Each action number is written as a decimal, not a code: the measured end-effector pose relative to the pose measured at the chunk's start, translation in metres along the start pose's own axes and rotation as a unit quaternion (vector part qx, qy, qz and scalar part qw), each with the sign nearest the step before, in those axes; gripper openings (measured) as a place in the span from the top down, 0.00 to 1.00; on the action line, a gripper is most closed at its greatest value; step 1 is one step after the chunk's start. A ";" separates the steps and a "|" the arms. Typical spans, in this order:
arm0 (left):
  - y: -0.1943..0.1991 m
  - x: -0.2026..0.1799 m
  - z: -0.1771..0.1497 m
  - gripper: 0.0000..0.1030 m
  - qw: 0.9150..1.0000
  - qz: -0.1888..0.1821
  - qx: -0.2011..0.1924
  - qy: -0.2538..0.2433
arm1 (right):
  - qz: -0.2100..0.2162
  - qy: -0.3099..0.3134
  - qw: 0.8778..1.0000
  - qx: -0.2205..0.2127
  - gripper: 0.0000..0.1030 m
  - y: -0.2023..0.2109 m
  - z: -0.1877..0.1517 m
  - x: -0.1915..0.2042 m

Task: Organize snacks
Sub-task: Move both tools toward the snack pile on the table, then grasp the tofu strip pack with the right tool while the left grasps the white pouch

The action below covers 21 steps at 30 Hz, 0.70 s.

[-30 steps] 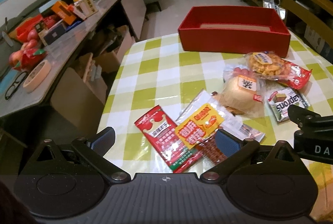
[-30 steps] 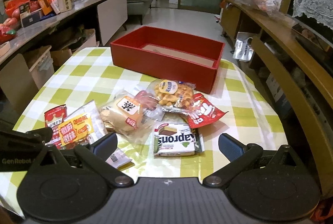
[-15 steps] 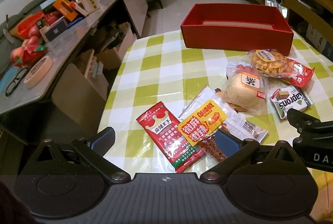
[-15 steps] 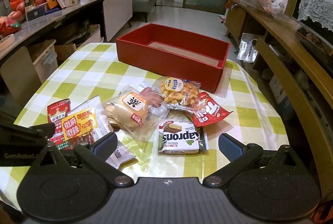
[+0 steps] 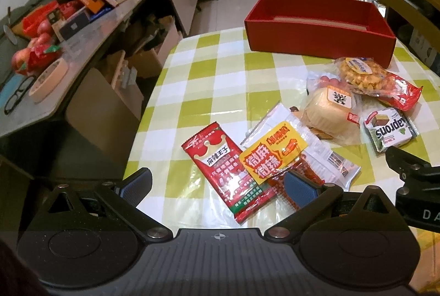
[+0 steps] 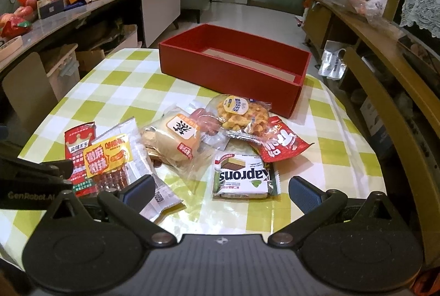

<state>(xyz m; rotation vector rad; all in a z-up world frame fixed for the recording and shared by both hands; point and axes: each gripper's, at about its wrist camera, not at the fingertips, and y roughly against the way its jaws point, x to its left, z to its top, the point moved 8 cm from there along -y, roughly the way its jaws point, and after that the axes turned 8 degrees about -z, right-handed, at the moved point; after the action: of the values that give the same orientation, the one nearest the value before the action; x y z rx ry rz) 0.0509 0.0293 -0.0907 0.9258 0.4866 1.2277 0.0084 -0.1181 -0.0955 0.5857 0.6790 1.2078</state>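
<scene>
Left gripper [image 5: 218, 187] hovering wide open over snack packets on a green-checked table [image 5: 198, 92].

Between its blue pads lies a red sachet [image 5: 229, 169], overlapped on its right by a clear packet with a yellow label [image 5: 272, 153]. Further right sit a wrapped bun [image 5: 331, 110], a bag of golden puffs [image 5: 360, 72], a red pouch [image 5: 403, 94] and a Kaprons wafer pack [image 5: 390, 128]. A red box [image 5: 319, 33] stands open at the far edge. The right gripper's black finger [image 5: 407, 164] shows at right.
</scene>
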 end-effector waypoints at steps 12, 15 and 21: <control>-0.007 0.007 -0.003 0.00 1.000 -0.001 0.017 0.008 | 0.026 0.040 0.999 0.026 0.00 -0.008 -0.011 0.024; -0.011 0.016 -0.003 0.00 1.000 0.000 0.023 0.021 | 0.036 0.064 0.997 0.030 0.00 -0.009 -0.015 0.037; -0.015 0.034 -0.004 0.00 0.999 0.005 0.032 0.040 | 0.074 0.103 0.991 0.042 0.00 -0.011 -0.024 0.070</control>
<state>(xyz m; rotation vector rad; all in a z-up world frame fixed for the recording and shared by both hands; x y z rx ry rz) 0.0665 0.0619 -0.0996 0.9372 0.5885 1.2690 0.0125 -0.0526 -0.1306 0.5936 0.8762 1.3959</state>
